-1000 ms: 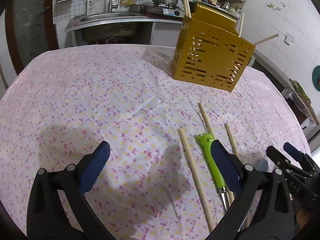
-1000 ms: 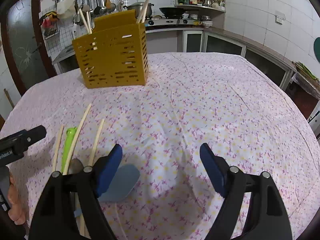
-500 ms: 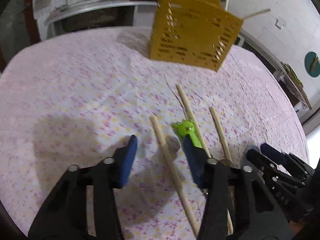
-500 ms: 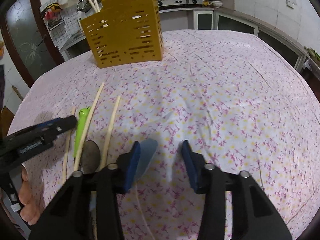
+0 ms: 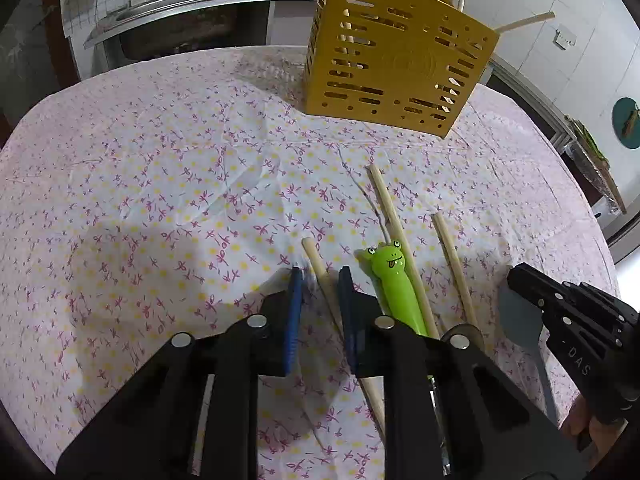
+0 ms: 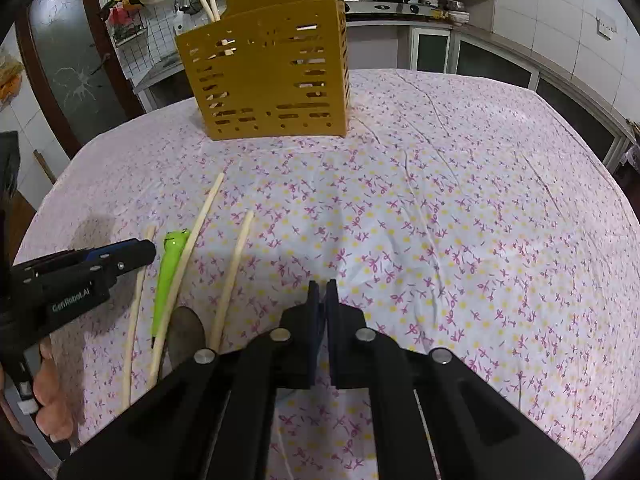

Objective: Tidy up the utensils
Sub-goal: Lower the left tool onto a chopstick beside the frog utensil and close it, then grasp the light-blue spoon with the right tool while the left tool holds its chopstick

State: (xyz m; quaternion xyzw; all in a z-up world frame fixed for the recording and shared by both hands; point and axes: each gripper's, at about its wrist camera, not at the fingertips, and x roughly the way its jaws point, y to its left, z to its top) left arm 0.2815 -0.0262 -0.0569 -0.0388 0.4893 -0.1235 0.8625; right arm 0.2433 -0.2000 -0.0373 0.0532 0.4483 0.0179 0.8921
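Straddling a chopstick (image 5: 320, 268) mid-table, the left gripper (image 5: 320, 280) is narrowly open, not yet clamped; closing comes next. Right view: right gripper (image 6: 322, 292) nearly closed, seemingly pinching the spatula (image 5: 516, 312); the holder (image 6: 268, 68) stands near the far edge.

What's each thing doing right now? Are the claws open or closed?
Left claw: narrowly open, straddling the leftmost chopstick.
Right claw: shut on the grey spoon.
Yellow basket: upright, chopsticks inside.
Green frog utensil: lying flat.
Longest chopstick: lying flat.
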